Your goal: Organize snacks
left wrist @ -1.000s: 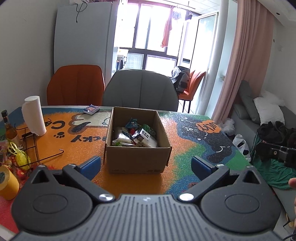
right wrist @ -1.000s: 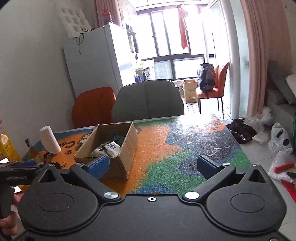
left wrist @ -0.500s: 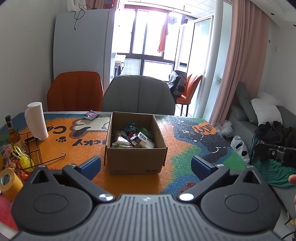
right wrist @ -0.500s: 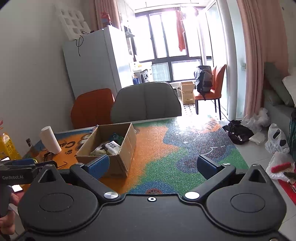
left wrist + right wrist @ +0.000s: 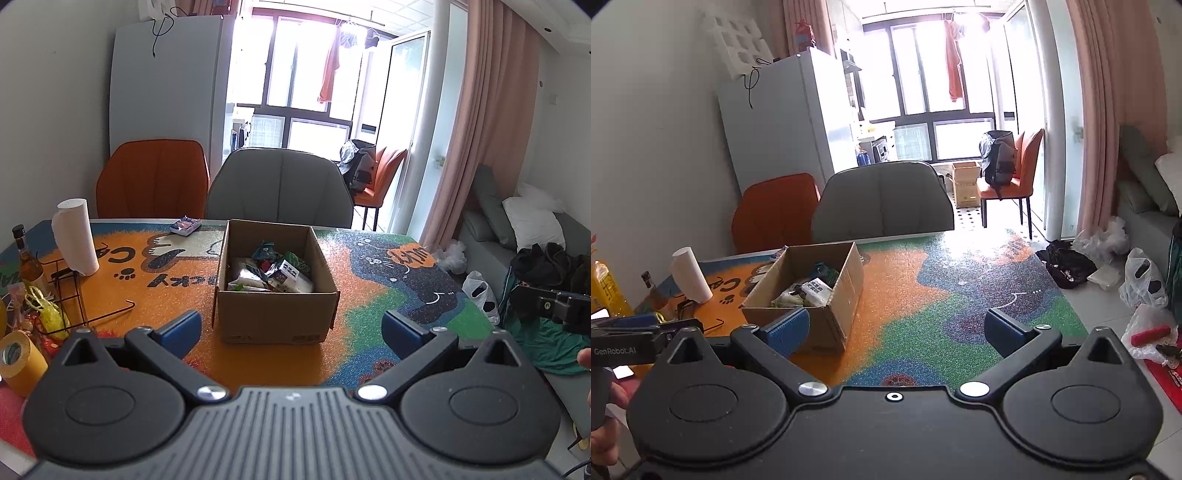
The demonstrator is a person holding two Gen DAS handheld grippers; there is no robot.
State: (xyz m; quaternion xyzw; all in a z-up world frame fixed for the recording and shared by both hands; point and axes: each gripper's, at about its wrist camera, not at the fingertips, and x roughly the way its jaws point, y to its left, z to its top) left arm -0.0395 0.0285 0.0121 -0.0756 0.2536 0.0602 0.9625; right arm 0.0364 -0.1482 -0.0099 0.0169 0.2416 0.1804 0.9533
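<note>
An open cardboard box (image 5: pixel 275 314) stands on the patterned table mat (image 5: pixel 354 288), with several snack packets (image 5: pixel 271 271) piled inside. It also shows in the right wrist view (image 5: pixel 834 314), left of centre. My left gripper (image 5: pixel 291 326) is open and empty, held back from the box's near side. My right gripper (image 5: pixel 897 326) is open and empty, over the table's near right part, with the box beside its left finger. A small snack packet (image 5: pixel 185 225) lies on the mat at the far edge, left of the box.
A paper towel roll (image 5: pixel 75 236), a bottle (image 5: pixel 27 258), a wire rack (image 5: pixel 74 295) and a tape roll (image 5: pixel 20 360) crowd the table's left end. A grey chair (image 5: pixel 277 188) and an orange chair (image 5: pixel 151 177) stand behind. Bags (image 5: pixel 1141 280) lie on the floor at right.
Both grippers have drawn back and risen from the table, so the box looks smaller and farther. Both stay open and empty.
</note>
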